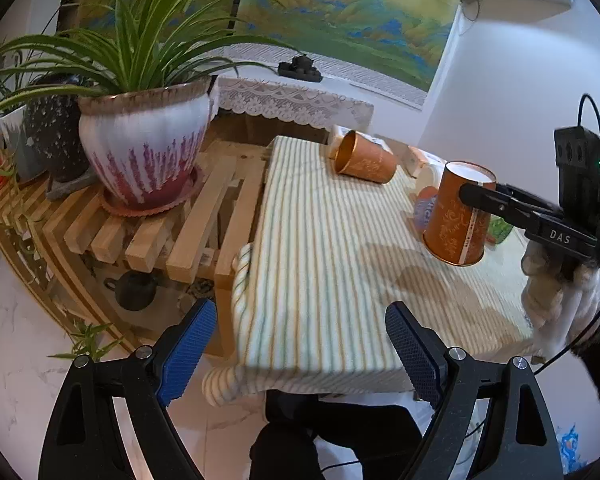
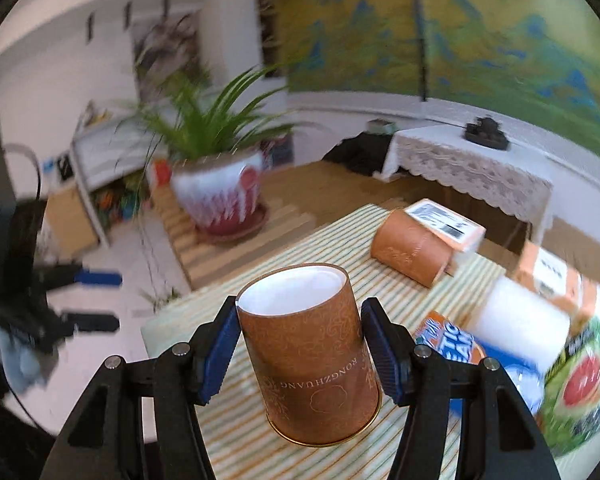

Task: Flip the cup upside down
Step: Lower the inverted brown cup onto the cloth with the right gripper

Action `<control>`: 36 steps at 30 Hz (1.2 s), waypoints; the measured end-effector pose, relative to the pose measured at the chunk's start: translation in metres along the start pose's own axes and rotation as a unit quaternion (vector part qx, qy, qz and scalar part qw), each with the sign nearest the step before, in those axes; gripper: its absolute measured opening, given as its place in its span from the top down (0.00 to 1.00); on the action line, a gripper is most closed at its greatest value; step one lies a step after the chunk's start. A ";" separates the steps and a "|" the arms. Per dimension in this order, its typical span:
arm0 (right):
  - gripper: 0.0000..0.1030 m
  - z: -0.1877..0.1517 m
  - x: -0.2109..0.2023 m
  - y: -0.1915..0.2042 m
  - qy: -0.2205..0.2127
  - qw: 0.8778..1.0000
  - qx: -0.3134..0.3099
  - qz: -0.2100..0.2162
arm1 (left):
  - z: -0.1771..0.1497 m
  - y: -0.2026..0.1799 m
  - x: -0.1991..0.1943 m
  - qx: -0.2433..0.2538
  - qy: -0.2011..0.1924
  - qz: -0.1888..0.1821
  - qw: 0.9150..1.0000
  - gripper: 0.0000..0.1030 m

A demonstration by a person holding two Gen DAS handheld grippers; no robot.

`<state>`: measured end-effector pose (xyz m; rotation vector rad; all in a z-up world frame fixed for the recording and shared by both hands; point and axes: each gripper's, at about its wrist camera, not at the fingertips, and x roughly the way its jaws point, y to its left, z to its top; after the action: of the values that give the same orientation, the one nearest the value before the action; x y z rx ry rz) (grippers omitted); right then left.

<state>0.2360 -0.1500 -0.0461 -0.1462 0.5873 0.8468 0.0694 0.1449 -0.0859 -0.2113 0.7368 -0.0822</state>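
My right gripper (image 2: 300, 344) is shut on an orange paper cup (image 2: 312, 364) with gold patterning. The cup is upside down, white base up and gold rim down, held above the striped tablecloth (image 2: 236, 432). In the left wrist view the same cup (image 1: 458, 216) hangs over the table's right side in the right gripper (image 1: 470, 194). A second orange cup (image 1: 364, 158) lies on its side at the far end of the table, also in the right wrist view (image 2: 414, 246). My left gripper (image 1: 300, 354) is open and empty at the table's near edge.
A large potted plant (image 1: 144, 148) stands on a wooden slatted rack (image 1: 188, 232) left of the table. Boxes (image 2: 444, 224), a white roll (image 2: 520, 320) and colourful packets (image 2: 580, 384) crowd the table's right side. A lace-covered side table (image 1: 296, 102) is behind.
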 end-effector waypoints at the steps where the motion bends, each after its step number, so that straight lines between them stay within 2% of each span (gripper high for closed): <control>1: 0.45 -0.002 -0.001 -0.003 -0.009 1.000 0.011 -0.004 | 0.000 -0.003 -0.001 0.003 -0.002 0.001 1.000 0.14; 8: 0.45 -0.026 -0.024 0.000 -0.074 0.993 0.071 -0.055 | 0.002 -0.022 -0.002 0.019 -0.005 -0.011 1.000 0.14; 16: 0.45 -0.059 -0.036 -0.015 -0.100 0.976 0.141 -0.130 | -0.002 -0.046 -0.005 0.040 -0.004 -0.032 0.999 0.14; 22: 0.45 -0.075 -0.038 -0.024 -0.106 0.967 0.158 -0.170 | -0.004 -0.055 -0.008 0.047 -0.003 -0.039 0.998 0.14; 36: 0.45 -0.090 -0.045 -0.015 -0.096 0.963 0.166 -0.190 | -0.010 -0.062 -0.015 0.057 -0.004 -0.047 0.997 0.14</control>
<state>0.1854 -0.2211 -0.0978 0.1260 0.4898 0.3754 0.0516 0.0856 -0.0692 -0.1375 0.7125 -0.2114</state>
